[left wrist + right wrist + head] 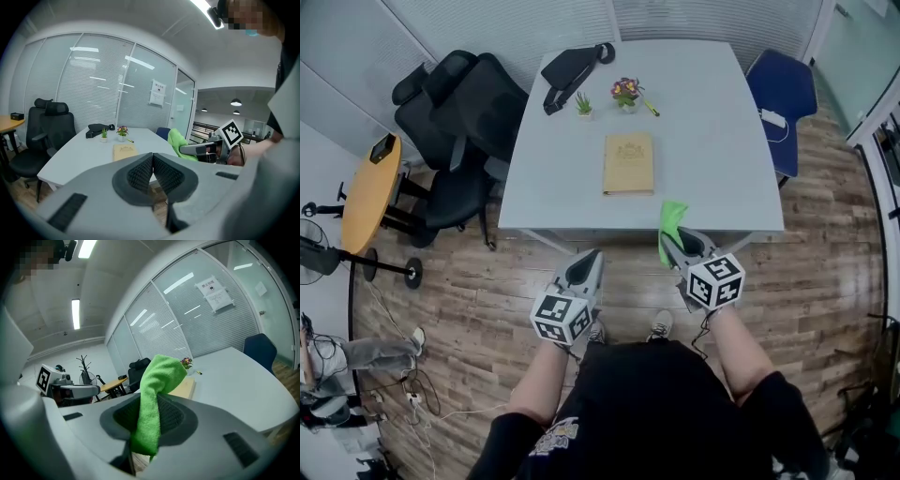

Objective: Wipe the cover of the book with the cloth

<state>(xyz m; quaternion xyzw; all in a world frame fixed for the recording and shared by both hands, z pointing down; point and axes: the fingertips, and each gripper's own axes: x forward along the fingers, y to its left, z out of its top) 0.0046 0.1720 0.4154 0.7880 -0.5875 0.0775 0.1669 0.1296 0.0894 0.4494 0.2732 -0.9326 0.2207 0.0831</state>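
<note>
A tan book (629, 163) lies flat in the middle of the grey table (712, 141); it also shows as the book (124, 151) in the left gripper view and the book (185, 386) in the right gripper view. My right gripper (673, 241) is shut on a green cloth (671, 223), held just off the table's near edge, right of the book. The cloth (152, 404) sticks up between the jaws. My left gripper (591, 260) is shut and empty, hovering over the floor short of the table; its jaws meet in the left gripper view (153, 161).
At the table's far side sit a black bag (572, 67), a small green plant (583, 105), a flower pot (626, 92) and a pen (650, 108). Black office chairs (455, 112) stand left, a blue chair (783, 89) right, a round wooden table (370, 192) far left.
</note>
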